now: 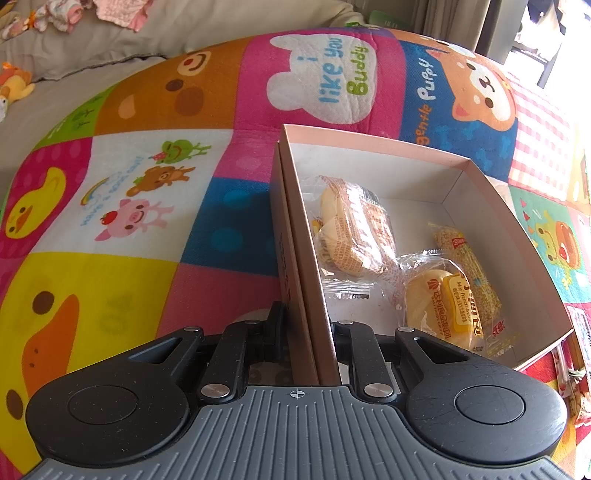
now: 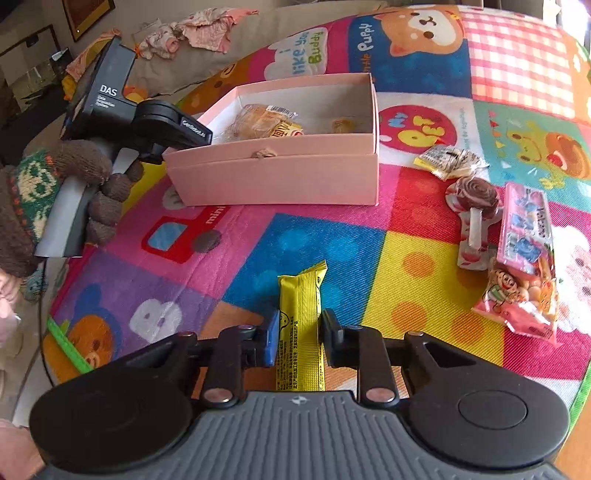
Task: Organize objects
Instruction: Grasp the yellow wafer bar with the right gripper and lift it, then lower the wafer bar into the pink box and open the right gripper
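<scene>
A pink cardboard box (image 2: 273, 177) stands open on the colourful play mat. My left gripper (image 1: 306, 325) is shut on the box's left wall (image 1: 295, 236); it also shows in the right wrist view (image 2: 155, 125) at the box's left end. Inside lie wrapped bread rolls (image 1: 354, 225), a second roll (image 1: 439, 306) and a sesame bar (image 1: 469, 269). My right gripper (image 2: 300, 332) is shut on a yellow snack bar (image 2: 301, 325) and holds it above the mat, in front of the box.
Loose snacks lie on the mat to the right: a small yellow packet (image 2: 448, 160), a brown lollipop (image 2: 474, 206), a pink candy pack (image 2: 526, 229) and a snack bag (image 2: 521, 299). Grey bedding with clothes (image 2: 192, 33) lies beyond the mat.
</scene>
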